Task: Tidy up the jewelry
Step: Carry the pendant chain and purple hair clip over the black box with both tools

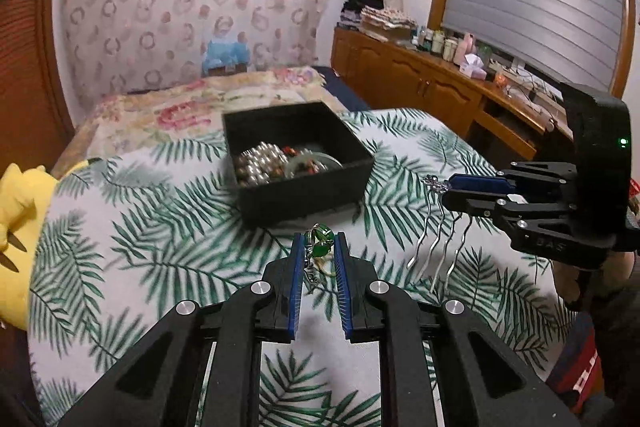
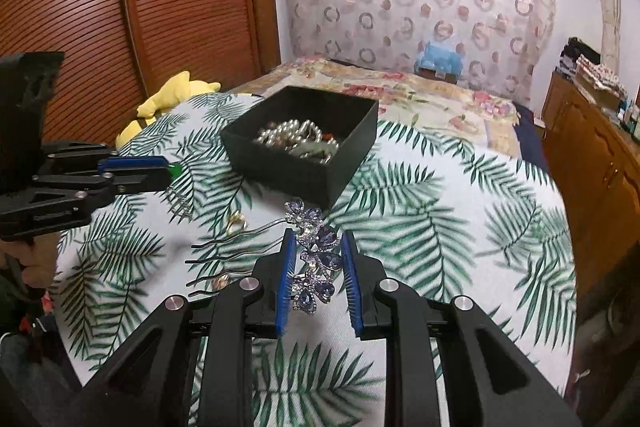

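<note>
A black open box (image 1: 304,163) (image 2: 304,143) holding pearls and other jewelry sits on the leaf-print cloth (image 1: 120,227). My left gripper (image 1: 319,243) is shut on a green-stone jewelry piece (image 1: 319,241), held above the cloth just short of the box; it shows from the side in the right wrist view (image 2: 170,173). My right gripper (image 2: 318,239) is shut on a purple-jewelled hair comb (image 2: 316,259), its silver prongs (image 2: 224,259) pointing left. The comb also hangs from the right gripper (image 1: 446,187) in the left wrist view, prongs (image 1: 436,247) down.
Two gold rings (image 2: 236,221) (image 2: 220,282) lie on the cloth left of the comb. A yellow plush toy (image 1: 16,227) (image 2: 168,99) sits at the left edge. A bed (image 1: 200,107) is behind, a wooden dresser (image 1: 440,87) to the right.
</note>
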`<state>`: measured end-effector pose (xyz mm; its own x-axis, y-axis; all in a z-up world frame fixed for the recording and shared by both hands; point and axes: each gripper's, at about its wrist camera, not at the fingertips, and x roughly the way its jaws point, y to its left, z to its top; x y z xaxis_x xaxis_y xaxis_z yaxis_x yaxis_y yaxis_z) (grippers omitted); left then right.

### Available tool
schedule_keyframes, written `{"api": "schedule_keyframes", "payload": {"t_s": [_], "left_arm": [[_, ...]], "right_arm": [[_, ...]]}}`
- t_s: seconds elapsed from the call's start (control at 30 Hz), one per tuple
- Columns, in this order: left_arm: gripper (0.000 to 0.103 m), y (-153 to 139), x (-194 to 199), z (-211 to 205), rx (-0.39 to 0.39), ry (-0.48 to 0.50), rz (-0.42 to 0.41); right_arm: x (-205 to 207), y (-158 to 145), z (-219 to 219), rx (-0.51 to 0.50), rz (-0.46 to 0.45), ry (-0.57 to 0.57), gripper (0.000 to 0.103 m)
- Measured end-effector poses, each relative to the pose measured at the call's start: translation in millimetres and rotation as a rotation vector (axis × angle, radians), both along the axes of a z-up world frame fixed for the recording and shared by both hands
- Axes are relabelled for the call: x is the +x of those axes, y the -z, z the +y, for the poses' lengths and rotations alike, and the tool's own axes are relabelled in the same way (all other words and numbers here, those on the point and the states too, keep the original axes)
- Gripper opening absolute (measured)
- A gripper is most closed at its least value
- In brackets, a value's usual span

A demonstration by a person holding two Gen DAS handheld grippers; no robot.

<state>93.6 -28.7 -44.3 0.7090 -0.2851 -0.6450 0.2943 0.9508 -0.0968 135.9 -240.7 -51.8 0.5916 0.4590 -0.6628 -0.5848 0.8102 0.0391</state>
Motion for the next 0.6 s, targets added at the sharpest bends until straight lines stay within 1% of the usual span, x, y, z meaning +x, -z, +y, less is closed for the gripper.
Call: {"api": "schedule_keyframes", "payload": {"t_s": [0.3,0.6], "left_arm": [[0.014,-21.0,9.1,12.7,0.014,-0.036,-0.051],[0.014,-37.8,21.5,21.1,0.022,-0.062,-0.082]], "right_arm": [[39.7,-21.0,8.1,0.007,-0.054,0.045,0.025],[80.1,-31.7,25.9,0.048,-0.043,0.071,0.025]]}}
